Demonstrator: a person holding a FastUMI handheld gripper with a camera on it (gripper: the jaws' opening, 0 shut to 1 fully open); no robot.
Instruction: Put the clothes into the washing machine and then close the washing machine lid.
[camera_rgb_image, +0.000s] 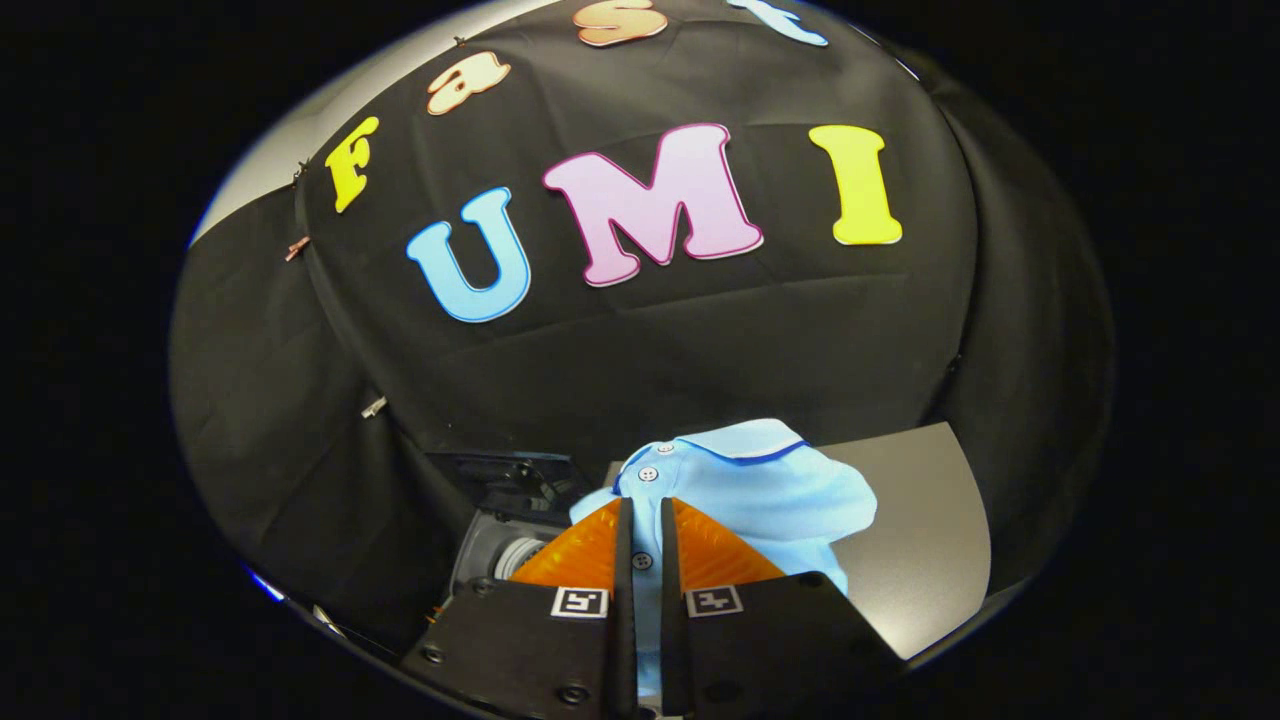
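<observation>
The gripper (640, 545) fingers (590, 555) are closed on the light blue polo shirt (760, 490), pinching its button placket between them. The shirt hangs above the grey bench (920, 540); the washing machine (495, 545) sits lower left.

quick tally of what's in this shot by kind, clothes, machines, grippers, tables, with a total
Clothes: 1, the light blue polo shirt, pinched between the fingers.
Machines: 1, the washing machine, lid open, just beyond the fingers.
Grippers: 1, the gripper.
Tables: 1, the grey table beneath the shirt.
Total: 4
</observation>
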